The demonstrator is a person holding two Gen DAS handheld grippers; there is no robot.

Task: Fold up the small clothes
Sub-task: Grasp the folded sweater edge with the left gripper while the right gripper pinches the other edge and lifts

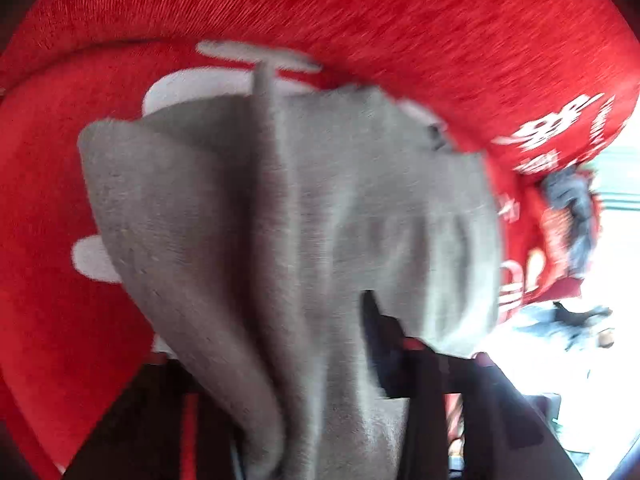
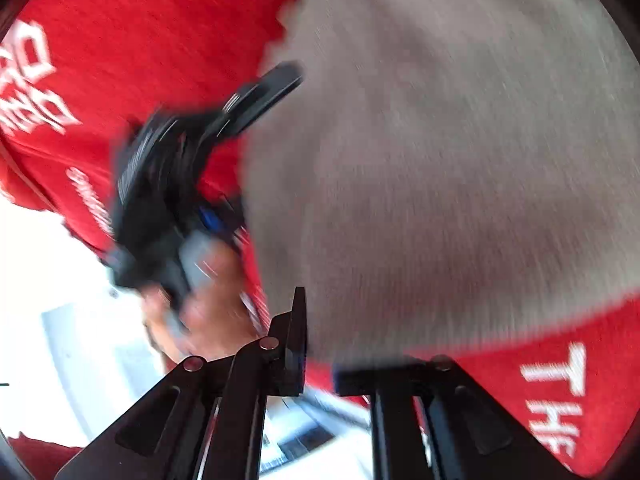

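A small grey garment [image 1: 288, 208] hangs in folds over my left gripper [image 1: 308, 392], whose black fingers [image 1: 424, 364] are closed on its lower part. Blur hides the pads. In the right wrist view the same grey garment [image 2: 440, 160] fills the upper right. Its lower edge runs down between the narrow jaws of my right gripper [image 2: 322, 360], which is shut on that edge. The left gripper [image 2: 180, 184] shows at the left of that view in a person's hand [image 2: 208, 312], its fingertip against the grey garment's left edge.
A red garment with white lettering [image 1: 400, 20] lies behind and under the grey one, also seen as red fabric [image 2: 140, 40]. A dark blue-grey piece of cloth [image 1: 572, 208] lies at the right. A bright white surface [image 2: 52, 272] lies beyond the red garment.
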